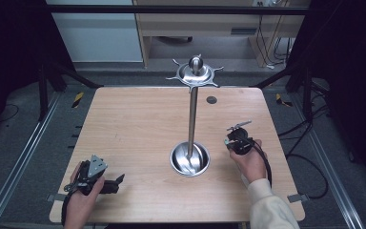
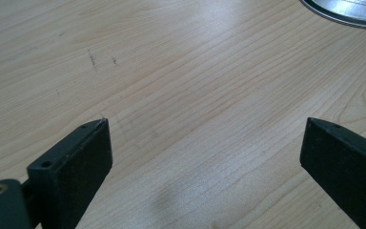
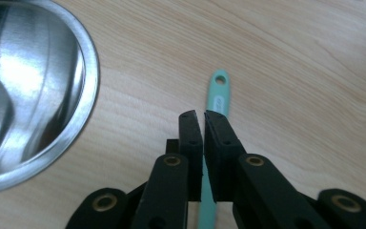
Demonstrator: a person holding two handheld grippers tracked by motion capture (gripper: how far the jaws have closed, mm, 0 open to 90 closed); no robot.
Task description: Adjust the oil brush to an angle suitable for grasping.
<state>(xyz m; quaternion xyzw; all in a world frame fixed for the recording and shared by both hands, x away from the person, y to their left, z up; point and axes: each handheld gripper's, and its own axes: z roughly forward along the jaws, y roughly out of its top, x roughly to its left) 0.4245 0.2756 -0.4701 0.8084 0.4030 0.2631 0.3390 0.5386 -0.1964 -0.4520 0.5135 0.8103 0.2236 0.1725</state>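
Note:
A steel stand rises mid-table: a round bowl base (image 1: 177,162), a thin pole (image 1: 192,119) and a top disc (image 1: 195,74) ringed with hooks. To the right of the base, a hand holds my right gripper (image 1: 238,140). In the right gripper view its jaws (image 3: 203,114) are together apart from a hairline slit, with nothing pinched. A teal handle (image 3: 219,93) with a hole at its end lies on the wood beneath them, pointing ahead, and the bowl rim (image 3: 88,95) is at the left. My left gripper (image 1: 116,183) rests at the near left corner, open (image 2: 205,124) over bare wood.
The wooden table (image 1: 133,124) has a small dark round insert (image 1: 211,99) near its far edge. Black frame posts and floor rails flank both sides. A corner of the bowl rim (image 2: 343,12) shows far off in the left gripper view.

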